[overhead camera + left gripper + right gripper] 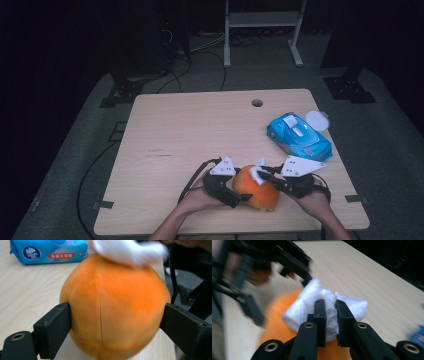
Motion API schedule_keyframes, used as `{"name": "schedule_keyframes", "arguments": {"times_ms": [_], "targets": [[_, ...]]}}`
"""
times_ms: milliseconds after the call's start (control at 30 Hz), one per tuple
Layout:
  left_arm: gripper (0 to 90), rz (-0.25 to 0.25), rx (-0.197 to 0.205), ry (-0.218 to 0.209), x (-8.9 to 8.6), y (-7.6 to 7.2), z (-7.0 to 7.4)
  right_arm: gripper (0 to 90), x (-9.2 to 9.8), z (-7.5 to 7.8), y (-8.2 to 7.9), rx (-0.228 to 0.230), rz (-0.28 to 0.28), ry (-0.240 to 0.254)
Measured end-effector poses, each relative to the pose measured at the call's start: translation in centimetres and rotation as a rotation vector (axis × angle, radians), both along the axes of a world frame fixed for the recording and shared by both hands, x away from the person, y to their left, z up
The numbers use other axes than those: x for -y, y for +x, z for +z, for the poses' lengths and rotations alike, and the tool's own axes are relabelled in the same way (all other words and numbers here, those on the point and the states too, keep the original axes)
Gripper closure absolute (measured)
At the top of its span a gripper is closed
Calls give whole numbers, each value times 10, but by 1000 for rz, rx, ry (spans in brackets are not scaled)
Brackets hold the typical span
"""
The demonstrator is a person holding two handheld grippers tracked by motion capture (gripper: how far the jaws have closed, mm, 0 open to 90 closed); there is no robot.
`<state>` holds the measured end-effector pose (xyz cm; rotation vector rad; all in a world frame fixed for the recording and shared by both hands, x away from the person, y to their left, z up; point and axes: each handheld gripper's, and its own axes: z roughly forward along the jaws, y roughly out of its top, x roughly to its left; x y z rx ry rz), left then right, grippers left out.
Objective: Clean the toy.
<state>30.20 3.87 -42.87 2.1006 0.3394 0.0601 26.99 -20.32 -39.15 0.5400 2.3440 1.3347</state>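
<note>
Right, high view first: the ball sits near the front edge of the table, between both hands. L gripper has its jaws round the ball's left side; R gripper comes in from the right w/ a white wipe on top of the ball. Blue wipes pack lies well apart, back right, w/ a round white lid just beside it.

L gripper view: jaws spread wide, one either side of the ball, touching or nearly so — can't tell if they really press, so I'd call it a cradle, not a clamp. The wipe rests on the crown; the pack is behind.

R gripper view: jaws pressed close together, pinching the wipe firmly, fabric bunched between them, ball underneath.

To do the wiping well, I reckon: close L enough to stop the ball rolling, as it's soft and round. Keep R's pinch tight, drag the wipe over the surface w/ light downward pressure, short strokes. Don't push sideways hard or the ball may pop out of L's jaws.
</note>
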Motion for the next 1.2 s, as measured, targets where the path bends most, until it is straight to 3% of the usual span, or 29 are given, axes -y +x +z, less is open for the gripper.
{"name": "schedule_keyframes", "arguments": {"times_ms": [167,333,433,533,600,700,833,967,1100,1200], "targets": [[239,10,22,18,-7,0,-2,799,-9,2,-3,7,44,-23],[250,28,-1,39,-18,5,-8,799,12,-3,0,-26,6,-30],[188,6,-15,13,-17,5,-5,799,18,-8,2,-61,5,-10],[140,-2,22,40,-13,3,0,799,10,-7,0,-42,12,-22],[140,-4,28,36,-11,2,0,798,3,-5,-1,-26,30,-6],[198,-12,57,65,-12,1,0,799,-10,-2,-6,-6,72,-16],[238,3,26,79,-20,4,-4,799,-9,-5,-4,-9,83,-38],[222,-3,0,52,-27,7,-5,799,5,-10,-3,-30,54,-45],[173,-5,4,-74,-27,7,5,799,3,-10,-3,-34,64,-29],[188,-14,42,0,-19,5,3,797,-13,-10,-5,-11,106,-57]]}}
